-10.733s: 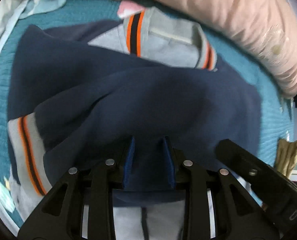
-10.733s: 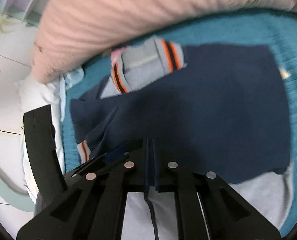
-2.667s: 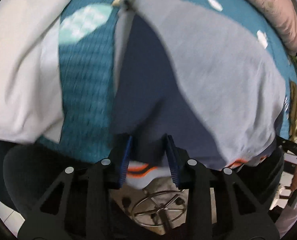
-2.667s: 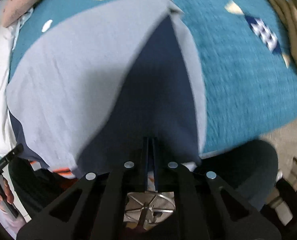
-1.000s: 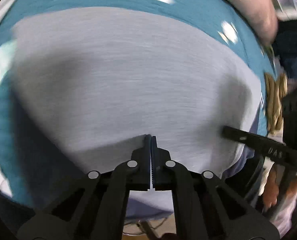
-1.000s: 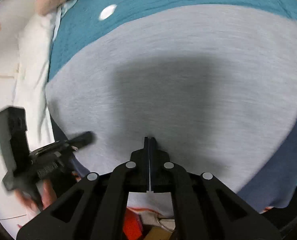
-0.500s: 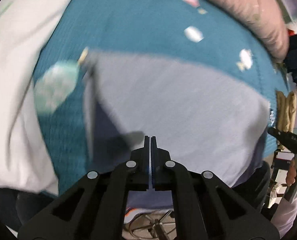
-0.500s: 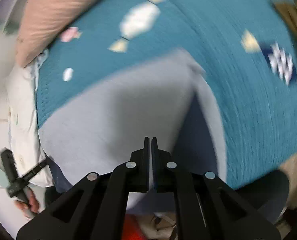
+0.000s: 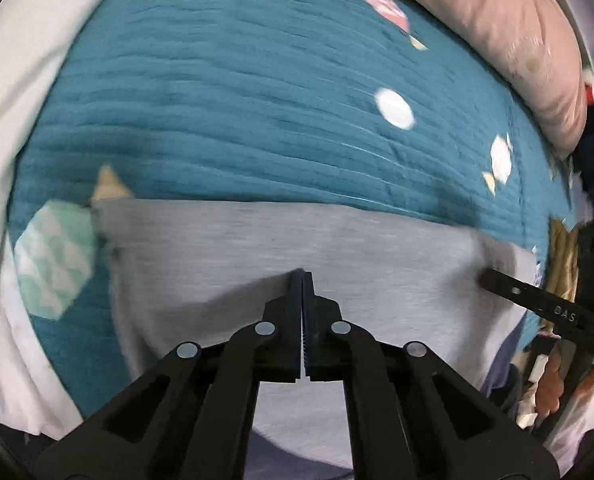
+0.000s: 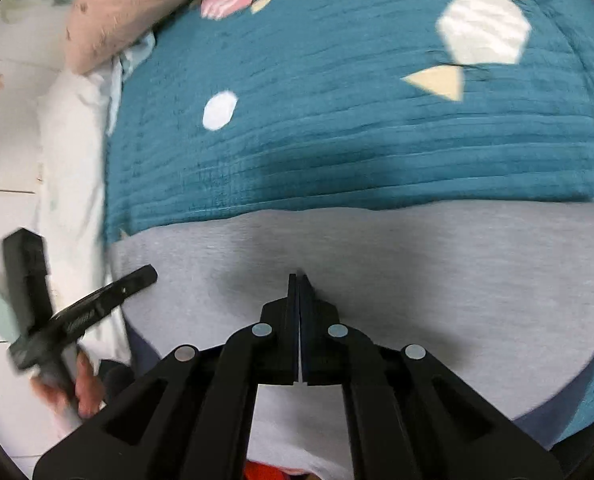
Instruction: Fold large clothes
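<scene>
Teal bedspread (image 9: 225,120) carries your folded grey garment (image 9: 225,248) along its near edge, long axis running side to side. Your left gripper (image 9: 301,276) and right gripper (image 10: 298,278), both clenched empty, hover directly above its middle, equally near.

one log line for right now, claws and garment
left claw: shut, empty, over garment | right claw: shut, empty, over garment | garment: grey side up, folded flat on teal blanket
</scene>
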The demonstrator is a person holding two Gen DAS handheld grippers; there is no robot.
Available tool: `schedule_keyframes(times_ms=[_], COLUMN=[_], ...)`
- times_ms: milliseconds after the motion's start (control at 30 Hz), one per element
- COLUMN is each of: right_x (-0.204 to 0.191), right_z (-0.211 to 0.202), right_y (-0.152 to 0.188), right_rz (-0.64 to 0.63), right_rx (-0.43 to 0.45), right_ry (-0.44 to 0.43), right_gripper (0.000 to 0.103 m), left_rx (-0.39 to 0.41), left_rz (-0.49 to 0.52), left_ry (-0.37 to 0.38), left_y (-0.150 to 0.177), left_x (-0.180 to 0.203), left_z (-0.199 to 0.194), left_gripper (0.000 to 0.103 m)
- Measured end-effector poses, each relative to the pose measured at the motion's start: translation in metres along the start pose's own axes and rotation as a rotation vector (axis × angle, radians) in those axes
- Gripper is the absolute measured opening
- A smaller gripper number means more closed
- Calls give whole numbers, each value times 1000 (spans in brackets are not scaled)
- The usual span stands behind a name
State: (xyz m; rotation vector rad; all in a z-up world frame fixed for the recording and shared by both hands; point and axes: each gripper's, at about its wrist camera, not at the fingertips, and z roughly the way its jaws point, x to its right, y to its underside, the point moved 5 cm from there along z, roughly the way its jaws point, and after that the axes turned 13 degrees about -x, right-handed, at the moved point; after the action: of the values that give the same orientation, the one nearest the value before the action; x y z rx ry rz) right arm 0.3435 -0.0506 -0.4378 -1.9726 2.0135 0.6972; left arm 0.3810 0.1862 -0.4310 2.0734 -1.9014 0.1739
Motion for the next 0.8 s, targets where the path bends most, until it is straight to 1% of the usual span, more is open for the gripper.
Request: schedule_keyframes(times_ms=[33,67,100,133,167,200,233,300,333,367,400,433,467,533,600,667,733,800], right_x=[4,8,20,33,48,64,75,104,113,118,121,124,120,114,103,95,88,78], right_z=[-5,-15,-25,-28,-34,-40,-45,-65,-69,-73,-79,-87,-95,-106,-113,-116,-115,-107], right_y=[-3,-2,0,1,4,6,6,13,16,18,23,27,32,42,53,62,73,74], right_rz=[1,-3,-2,29,65,98,127,194,224,254,274,270,250,230,214,194,184,185], right_rx=[22,54,77,75,83,86,93,143,146,144,153,167,190,212,225,231,234,227], right_ry=[51,118,164,175,173,152,170,239,224,174,133,137,157,180,164,137,121,107], right_gripper=[0,0,0,0,0,0,0,0,0,0,0,0,4,5,5,5,5,5], left_rx=[3,5,4,2,8,7,4,5,8,14,27,44,56,84,103,98,72,38], left_rz=[-17,-26,-34,-38,-45,-51,-59,-70,-83,-82,-56,-26,-5,42,68,105,129,134], left_ry=[-64,-101,-103,-91,-104,-113,-120,-125,-142,-158,-173,-163,-149,-142,-134,-100,-83,-64], left_y=[0,1,2,2,2,3,3,5,9,11,14,19,18,25,26,21,20,16], left_x=[-12,-17,-24,-27,-31,-34,-37,-40,-38,-34,-21,-4,13,45,72,104,128,152], left_z=[-4,-7,-9,-11,-12,-13,-13,-15,-17,-21,-26,-31,-32,-38,-39,-30,-18,2], left_gripper=[3,3,2,2,2,2,2,2,3,3,3,3,3,3,3,3,3,3])
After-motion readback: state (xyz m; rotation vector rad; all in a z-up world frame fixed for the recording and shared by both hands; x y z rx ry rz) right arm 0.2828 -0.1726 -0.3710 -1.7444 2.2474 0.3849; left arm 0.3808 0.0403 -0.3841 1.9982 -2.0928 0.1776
